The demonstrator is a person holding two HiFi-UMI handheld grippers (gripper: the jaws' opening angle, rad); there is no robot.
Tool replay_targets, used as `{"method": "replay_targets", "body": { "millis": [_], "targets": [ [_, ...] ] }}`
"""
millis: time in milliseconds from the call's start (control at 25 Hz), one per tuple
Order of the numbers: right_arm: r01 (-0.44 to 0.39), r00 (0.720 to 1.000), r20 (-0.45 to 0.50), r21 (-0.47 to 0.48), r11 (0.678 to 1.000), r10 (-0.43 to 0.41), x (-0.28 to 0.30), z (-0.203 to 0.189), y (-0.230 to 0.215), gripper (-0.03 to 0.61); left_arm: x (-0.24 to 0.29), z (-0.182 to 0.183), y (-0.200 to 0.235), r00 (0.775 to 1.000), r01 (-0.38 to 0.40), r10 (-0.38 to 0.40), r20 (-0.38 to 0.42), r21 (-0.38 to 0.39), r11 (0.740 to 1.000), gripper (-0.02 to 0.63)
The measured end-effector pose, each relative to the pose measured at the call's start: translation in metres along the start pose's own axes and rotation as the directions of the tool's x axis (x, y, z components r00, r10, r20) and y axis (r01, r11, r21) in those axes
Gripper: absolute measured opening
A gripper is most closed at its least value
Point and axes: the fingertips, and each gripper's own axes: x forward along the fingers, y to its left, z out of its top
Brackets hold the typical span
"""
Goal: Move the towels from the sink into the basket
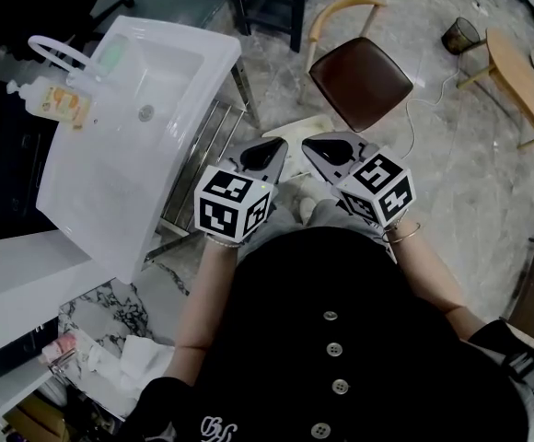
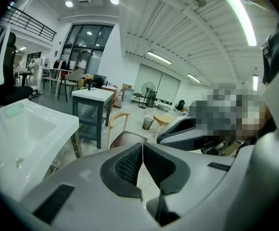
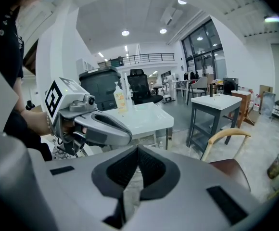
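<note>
The left gripper (image 1: 265,151) and right gripper (image 1: 328,147) are held side by side, just right of the sink (image 1: 83,191), jaws together on nothing. No towel is seen in the sink and no basket is in view. The task is judged either finished or unstarted. Towels must be located next.

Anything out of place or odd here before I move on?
Yes. The sink holds no towels, and no basket is in view. The left gripper and right gripper are shut and empty, side by side off the sink. A crumpled white cloth lies below the sink's near end; whether it is a towel is unclear.
</note>
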Motion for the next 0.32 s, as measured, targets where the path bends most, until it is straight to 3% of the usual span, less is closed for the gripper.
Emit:
{"method": "replay_targets", "body": {
  "millis": [320],
  "targets": [
    [0.035,0.999,-0.001,0.047,0.998,-0.035,-0.002,-0.01,-0.005,0.002,0.003,-0.012,0.001,0.999,-0.022,0.021,-0.038,-0.015,1.0,0.02]
  ]
}}
